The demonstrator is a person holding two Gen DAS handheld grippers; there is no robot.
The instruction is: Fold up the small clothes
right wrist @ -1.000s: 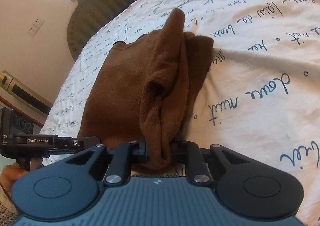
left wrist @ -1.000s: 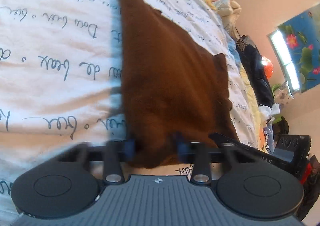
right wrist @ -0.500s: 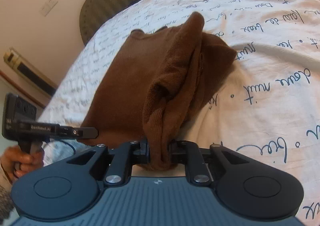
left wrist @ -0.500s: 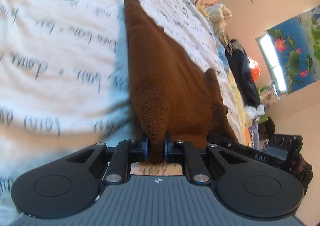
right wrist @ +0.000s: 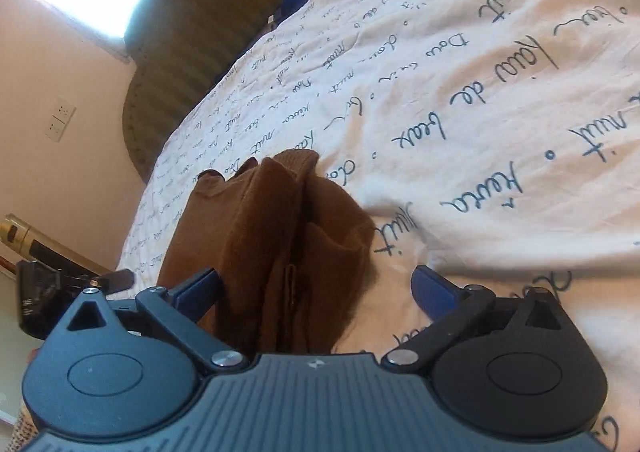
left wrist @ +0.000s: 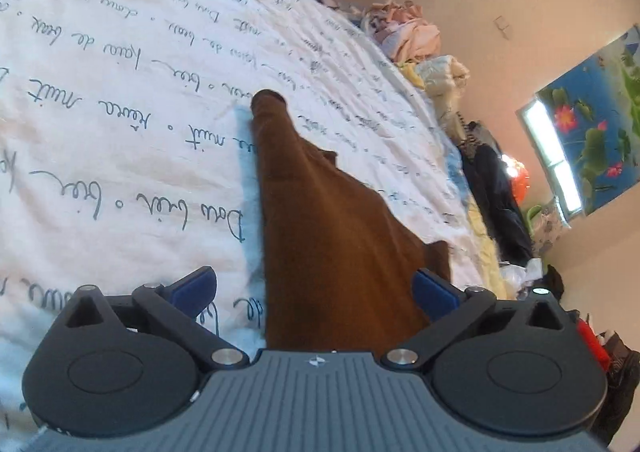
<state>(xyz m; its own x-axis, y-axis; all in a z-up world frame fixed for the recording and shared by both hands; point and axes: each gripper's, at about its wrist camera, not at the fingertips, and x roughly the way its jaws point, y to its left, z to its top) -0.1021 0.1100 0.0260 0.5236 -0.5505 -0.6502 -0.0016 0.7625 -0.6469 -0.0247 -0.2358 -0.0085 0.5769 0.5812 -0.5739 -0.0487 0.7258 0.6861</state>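
Lying on bed sheet (left wrist: 120,100), brown garment (left wrist: 332,236) seen folded lengthwise, layers stacked at one end. Left gripper (left wrist: 314,288) and right gripper (right wrist: 316,288): jaws spread wide, nothing held, cloth between them. Judged: fold laid; further fold probably left.

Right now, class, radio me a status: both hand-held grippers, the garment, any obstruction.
Left hand-held gripper open. Right hand-held gripper open. Brown garment lying folded on the script-printed bedsheet, held by neither. Nothing in the way.
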